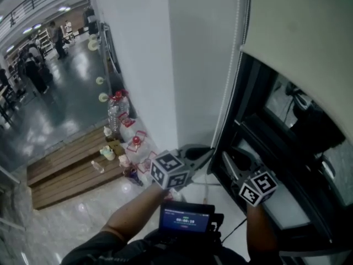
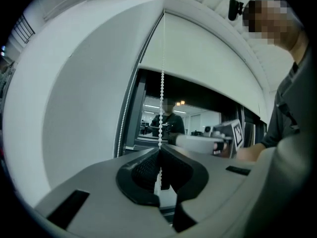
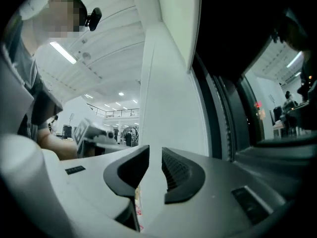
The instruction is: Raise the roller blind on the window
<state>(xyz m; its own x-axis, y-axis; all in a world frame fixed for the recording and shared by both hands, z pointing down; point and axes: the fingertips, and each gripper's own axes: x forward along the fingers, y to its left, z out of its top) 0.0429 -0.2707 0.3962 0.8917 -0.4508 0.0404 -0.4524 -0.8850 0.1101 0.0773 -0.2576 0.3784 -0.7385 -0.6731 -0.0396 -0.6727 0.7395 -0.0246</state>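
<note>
The cream roller blind (image 1: 300, 32) covers the top of the dark window (image 1: 287, 148); its lower edge (image 2: 208, 68) hangs partway up. A white bead chain (image 1: 234, 65) runs down the window's left frame. My left gripper (image 1: 208, 152) is shut on the chain (image 2: 161, 103), which rises straight up from its closed jaws (image 2: 159, 151). My right gripper (image 1: 227, 164) sits just to the right, near the sill. In the right gripper view its jaws (image 3: 155, 155) stand apart with nothing between them, and no chain shows there. The blind's edge (image 3: 179, 29) is above.
A white pillar (image 1: 160, 65) stands left of the window. Bottles and small containers (image 1: 124, 131) crowd its foot beside a wooden platform (image 1: 71, 164). A device with a lit screen (image 1: 186, 217) sits at the person's chest. People stand far off on the shiny floor (image 1: 55, 93).
</note>
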